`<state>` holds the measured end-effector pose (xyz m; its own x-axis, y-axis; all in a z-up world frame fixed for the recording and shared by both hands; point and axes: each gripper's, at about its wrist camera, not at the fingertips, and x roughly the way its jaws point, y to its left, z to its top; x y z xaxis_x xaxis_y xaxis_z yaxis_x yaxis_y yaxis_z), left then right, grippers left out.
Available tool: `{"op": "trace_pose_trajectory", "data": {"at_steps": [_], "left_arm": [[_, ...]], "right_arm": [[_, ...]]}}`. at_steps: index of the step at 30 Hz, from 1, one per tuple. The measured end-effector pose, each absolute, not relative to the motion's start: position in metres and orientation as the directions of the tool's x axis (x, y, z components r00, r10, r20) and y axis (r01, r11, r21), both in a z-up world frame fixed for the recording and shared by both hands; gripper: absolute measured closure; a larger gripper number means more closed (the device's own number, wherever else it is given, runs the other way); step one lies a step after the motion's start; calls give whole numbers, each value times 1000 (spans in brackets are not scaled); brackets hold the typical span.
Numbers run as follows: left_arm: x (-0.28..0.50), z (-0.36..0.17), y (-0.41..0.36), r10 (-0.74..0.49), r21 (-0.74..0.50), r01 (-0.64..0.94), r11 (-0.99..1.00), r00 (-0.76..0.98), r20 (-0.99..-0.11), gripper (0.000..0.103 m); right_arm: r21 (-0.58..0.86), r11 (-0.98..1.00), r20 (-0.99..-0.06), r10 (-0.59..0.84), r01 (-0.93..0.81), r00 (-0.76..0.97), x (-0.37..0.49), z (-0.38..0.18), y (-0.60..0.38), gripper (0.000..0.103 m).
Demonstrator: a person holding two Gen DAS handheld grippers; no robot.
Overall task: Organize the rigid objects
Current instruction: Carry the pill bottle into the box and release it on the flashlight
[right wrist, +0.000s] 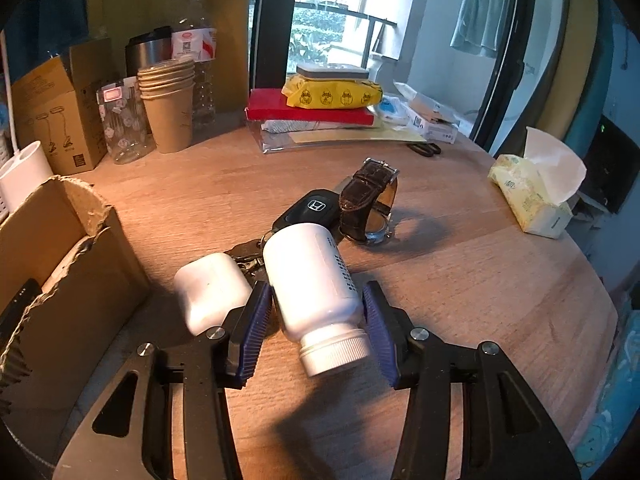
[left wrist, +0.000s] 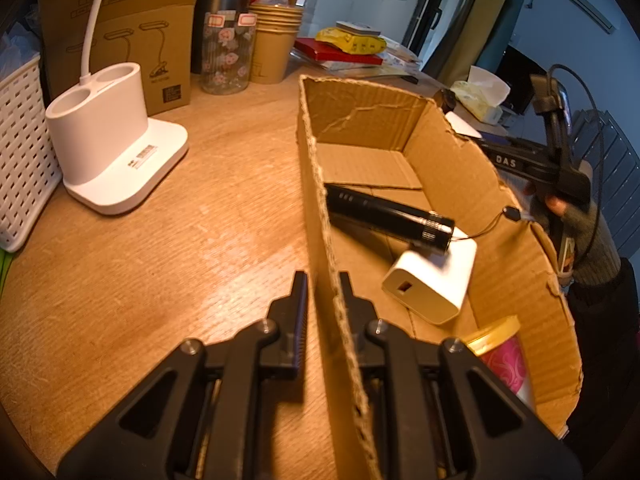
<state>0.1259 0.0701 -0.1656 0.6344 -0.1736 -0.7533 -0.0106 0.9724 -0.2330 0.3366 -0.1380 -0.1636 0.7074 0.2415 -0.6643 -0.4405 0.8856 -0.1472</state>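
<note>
At the upper left of the left wrist view we see a white desk lamp base (left wrist: pixel 116 152) standing on the wooden worktop (left wrist: pixel 180 260), with a white woven basket (left wrist: pixel 20 152) at the far left edge. Behind the lamp base we find a brown lamp carton (left wrist: pixel 160 40), a patterned glass jar (left wrist: pixel 228 54) and a stack of paper cups (left wrist: pixel 276 40). In the right wrist view, upper centre, we note a yellow packet (right wrist: pixel 332 94) lying on a red box (right wrist: pixel 280 110). At the right edge sits a tissue pack (right wrist: pixel 532 196). Upper left, a clear water bottle (right wrist: pixel 198 48) stands behind the cups, beside a steel tumbler (right wrist: pixel 148 54).
</note>
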Motion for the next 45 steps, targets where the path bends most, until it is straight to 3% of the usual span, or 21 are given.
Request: {"op": "trace_pose_trajectory", "data": {"at_steps": [45], "left_arm": [[126, -166, 71, -174, -233, -10, 972, 634, -754, 88]], "right_arm": [[-190, 809, -557, 378, -557, 739, 247, -103, -101, 53]]}}
